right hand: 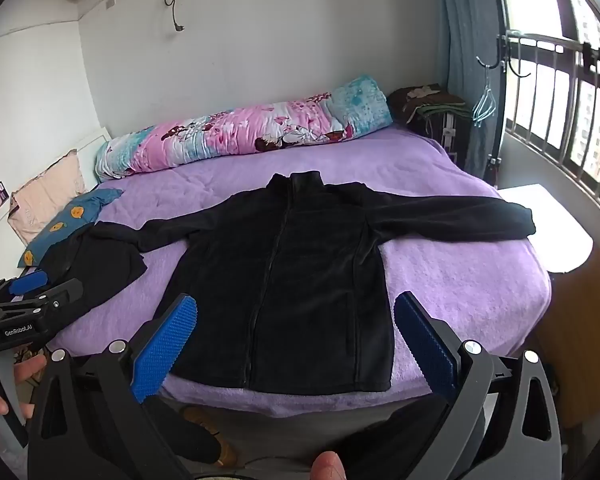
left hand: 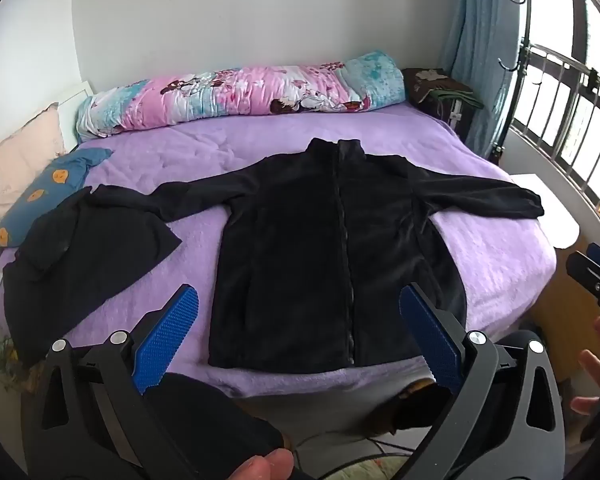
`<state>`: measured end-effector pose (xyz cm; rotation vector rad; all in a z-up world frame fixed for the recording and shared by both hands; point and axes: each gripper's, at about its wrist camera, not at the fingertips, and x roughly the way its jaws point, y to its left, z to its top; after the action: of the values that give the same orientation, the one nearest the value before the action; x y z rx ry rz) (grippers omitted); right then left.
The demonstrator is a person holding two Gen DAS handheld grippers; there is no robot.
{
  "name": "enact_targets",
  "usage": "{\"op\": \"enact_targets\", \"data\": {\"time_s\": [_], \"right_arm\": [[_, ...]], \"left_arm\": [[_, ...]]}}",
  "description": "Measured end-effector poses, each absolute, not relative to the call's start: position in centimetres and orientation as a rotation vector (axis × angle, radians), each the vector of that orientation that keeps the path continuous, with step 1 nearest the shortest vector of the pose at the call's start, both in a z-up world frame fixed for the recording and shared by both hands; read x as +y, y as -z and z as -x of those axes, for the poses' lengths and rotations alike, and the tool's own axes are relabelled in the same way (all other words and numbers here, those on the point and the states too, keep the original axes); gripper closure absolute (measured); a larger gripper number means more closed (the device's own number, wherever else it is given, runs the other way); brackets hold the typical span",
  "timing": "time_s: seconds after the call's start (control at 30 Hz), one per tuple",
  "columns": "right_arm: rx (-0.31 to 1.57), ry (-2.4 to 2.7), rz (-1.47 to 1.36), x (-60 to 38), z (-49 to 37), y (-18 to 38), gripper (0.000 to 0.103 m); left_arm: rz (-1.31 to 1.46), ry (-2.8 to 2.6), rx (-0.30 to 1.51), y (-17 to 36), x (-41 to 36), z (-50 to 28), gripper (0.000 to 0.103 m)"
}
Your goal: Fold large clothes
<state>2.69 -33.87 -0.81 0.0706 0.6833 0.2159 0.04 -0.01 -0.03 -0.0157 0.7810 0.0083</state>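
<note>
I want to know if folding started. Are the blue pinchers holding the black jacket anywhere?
No. The left gripper and right gripper are both open and empty; the black jacket lies flat, untouched.

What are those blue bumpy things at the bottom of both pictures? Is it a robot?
No robot: a person holds a two-finger grabber in each hand. Each grabber has a camera looking along its fingers, so one picture comes from the left gripper and the other from the right gripper. The blue bumpy pieces are its finger pads. Both grabbers are wide open and hold nothing. On the bed, with its purple blanket, a black jacket lies flat, zipped, sleeves spread out. Another dark garment lies beside it, by the pillows. A rolled quilt sits at the far side.
</note>
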Motion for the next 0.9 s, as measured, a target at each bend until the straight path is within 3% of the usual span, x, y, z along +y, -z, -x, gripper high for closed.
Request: {"op": "enact_targets", "data": {"time_s": [0.9], "right_arm": [[0.679,-0.208,-0.072,-34.0,-2.8,0.1,0.006]], "left_arm": [[0.007,-0.017,0.778,0.4,0.2,-0.1,0.005]]}}
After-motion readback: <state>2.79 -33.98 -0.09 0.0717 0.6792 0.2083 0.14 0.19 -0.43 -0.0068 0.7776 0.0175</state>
